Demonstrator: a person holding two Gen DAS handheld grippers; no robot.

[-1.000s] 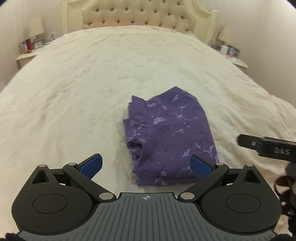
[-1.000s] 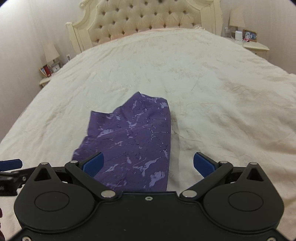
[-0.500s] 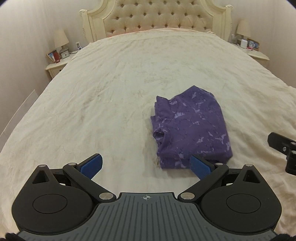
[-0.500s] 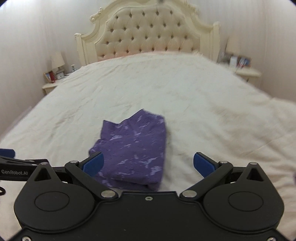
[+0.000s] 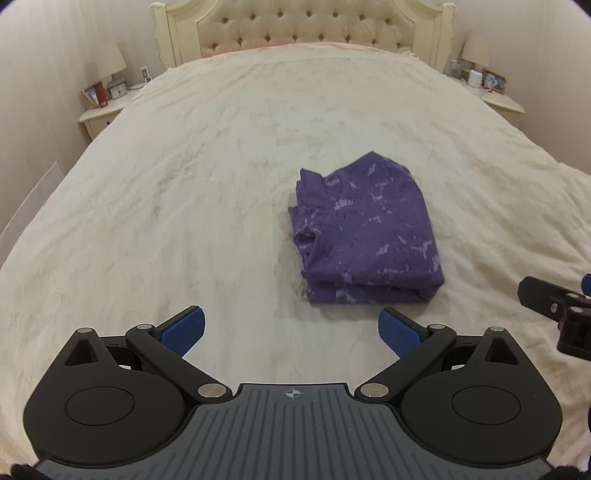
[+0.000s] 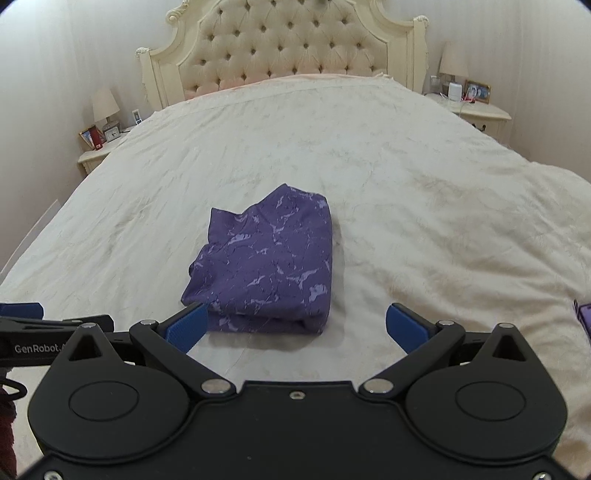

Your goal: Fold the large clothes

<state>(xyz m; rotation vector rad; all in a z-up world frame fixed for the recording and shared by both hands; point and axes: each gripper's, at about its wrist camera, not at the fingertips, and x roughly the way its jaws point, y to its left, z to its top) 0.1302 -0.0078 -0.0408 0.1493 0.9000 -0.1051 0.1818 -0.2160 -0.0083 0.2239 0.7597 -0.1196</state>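
Neatly folded into a compact, layered rectangle, a purple patterned garment (image 5: 365,236) lies on the cream bedspread (image 5: 184,184) of a wide bed, toward the foot end and well away from the tufted headboard (image 5: 306,27) that anchors the room. Seen from the left wrist, the left gripper (image 5: 291,330) hangs just short of the garment's near folded edge, its blue-padded fingers (image 5: 183,330) spread wide and holding nothing. Seen from the right wrist, the right gripper (image 6: 297,325) is likewise spread apart and empty, with its left pad (image 6: 186,326) overlapping the garment's (image 6: 266,262) near corner in the picture; whether it touches the cloth cannot be told. On either side of the headboard stands a pale nightstand (image 6: 98,151) bearing a shaded lamp (image 6: 105,107) and a framed picture (image 6: 90,136), all far from the garment
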